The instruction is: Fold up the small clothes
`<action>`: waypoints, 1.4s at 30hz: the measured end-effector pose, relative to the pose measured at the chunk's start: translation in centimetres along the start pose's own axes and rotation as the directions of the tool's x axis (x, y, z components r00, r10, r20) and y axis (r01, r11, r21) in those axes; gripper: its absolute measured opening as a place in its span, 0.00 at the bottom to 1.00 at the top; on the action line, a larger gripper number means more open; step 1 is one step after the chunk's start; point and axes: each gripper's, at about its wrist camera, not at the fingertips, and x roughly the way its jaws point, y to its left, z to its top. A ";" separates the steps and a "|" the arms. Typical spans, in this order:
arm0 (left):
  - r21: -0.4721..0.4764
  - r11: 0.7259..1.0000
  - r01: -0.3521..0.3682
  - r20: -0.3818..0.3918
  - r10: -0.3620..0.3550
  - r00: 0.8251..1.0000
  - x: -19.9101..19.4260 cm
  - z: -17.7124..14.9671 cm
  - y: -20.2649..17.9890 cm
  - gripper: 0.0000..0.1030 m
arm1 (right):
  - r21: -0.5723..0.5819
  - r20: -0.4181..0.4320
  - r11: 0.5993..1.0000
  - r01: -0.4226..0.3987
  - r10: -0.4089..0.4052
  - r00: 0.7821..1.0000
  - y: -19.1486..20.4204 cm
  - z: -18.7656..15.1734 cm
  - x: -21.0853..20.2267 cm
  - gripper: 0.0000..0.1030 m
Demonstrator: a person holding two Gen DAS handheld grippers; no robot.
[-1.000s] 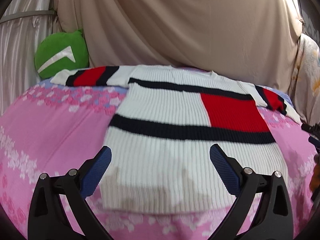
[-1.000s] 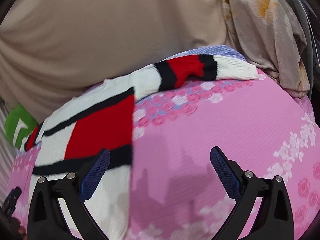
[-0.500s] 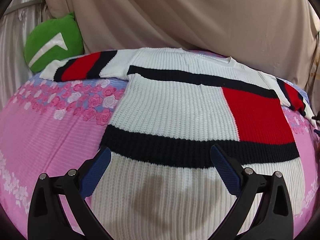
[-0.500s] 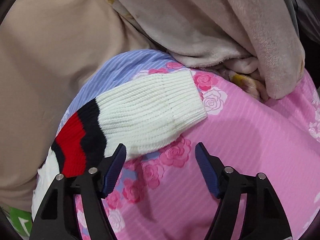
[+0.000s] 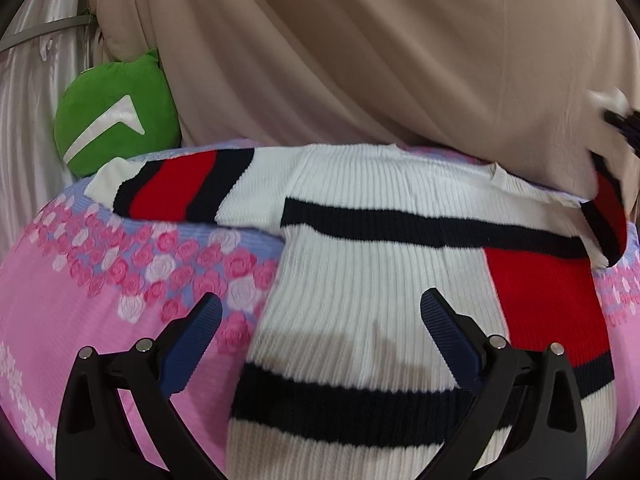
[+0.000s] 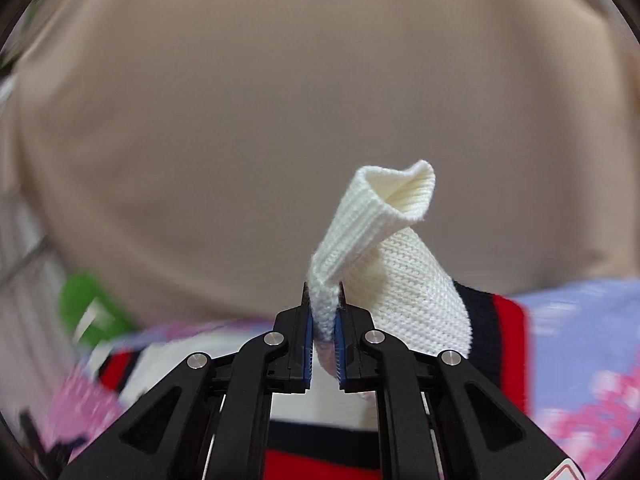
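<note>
A white ribbed sweater (image 5: 360, 264) with navy stripes and red blocks lies flat on the pink floral bed cover (image 5: 72, 280). Its left sleeve (image 5: 176, 188) stretches out toward the far left. My left gripper (image 5: 320, 320) is open and empty, hovering over the sweater's lower body. My right gripper (image 6: 323, 316) is shut on the white cuff of the right sleeve (image 6: 384, 256) and holds it lifted off the bed. In the left wrist view that raised sleeve (image 5: 608, 208) shows at the far right, with the right gripper (image 5: 624, 124) blurred above it.
A beige curtain (image 5: 380, 60) hangs right behind the bed. A green cushion (image 5: 116, 116) with a white mark sits at the far left corner, next to pale drapes (image 5: 28, 100). The bed cover has a lilac band with roses (image 5: 168, 256).
My right gripper has closed on the right sleeve's cuff and lifted it off the bed. My left gripper has moved forward over the sweater's body and stays open.
</note>
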 end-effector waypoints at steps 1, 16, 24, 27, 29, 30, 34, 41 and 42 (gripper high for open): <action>-0.008 1.000 0.011 -0.002 -0.012 1.000 0.3 0.4 0.0 0.95 | -0.040 -0.049 0.997 -0.063 0.061 0.997 3.2 -1.1 2.6 0.13; -0.165 0.973 0.163 -0.202 -0.195 0.960 11.3 4.8 1.2 0.95 | 0.028 -0.164 0.962 0.273 -0.265 0.950 -5.5 -10.4 0.5 0.48; -0.159 0.979 0.131 -0.259 -0.169 0.951 15.5 6.5 -1.6 0.48 | 0.162 -0.243 0.938 0.306 -0.262 0.934 -11.3 -10.8 1.7 0.56; -0.114 0.990 0.083 -0.223 -0.107 0.969 15.4 7.5 -2.1 0.10 | 0.154 -0.253 0.946 0.284 -0.240 0.937 -10.9 -9.7 4.4 0.58; -0.102 0.990 0.102 -0.190 -0.120 0.974 14.9 8.6 -2.1 0.09 | 0.106 -0.279 0.952 0.288 -0.250 0.927 -9.9 -9.1 6.8 0.55; -0.087 0.991 0.100 -0.166 -0.114 0.980 14.5 9.3 -2.5 0.09 | 0.082 -0.287 0.952 0.294 -0.260 0.922 -9.5 -8.8 7.5 0.47; -0.035 0.992 0.124 -0.029 -0.125 0.992 11.8 12.0 -3.6 0.08 | 0.162 -0.096 0.966 0.201 -0.187 0.978 -9.6 -6.6 3.5 0.09; 0.004 0.998 0.070 -0.145 -0.068 0.987 17.8 9.7 -4.7 0.09 | 0.249 -0.230 0.906 0.344 -0.290 0.929 -16.0 -10.5 4.1 0.14; -0.002 0.998 0.064 -0.147 -0.063 0.987 18.4 9.2 -4.6 0.09 | 0.250 -0.211 0.903 0.349 -0.301 0.930 -15.7 -10.2 3.2 0.14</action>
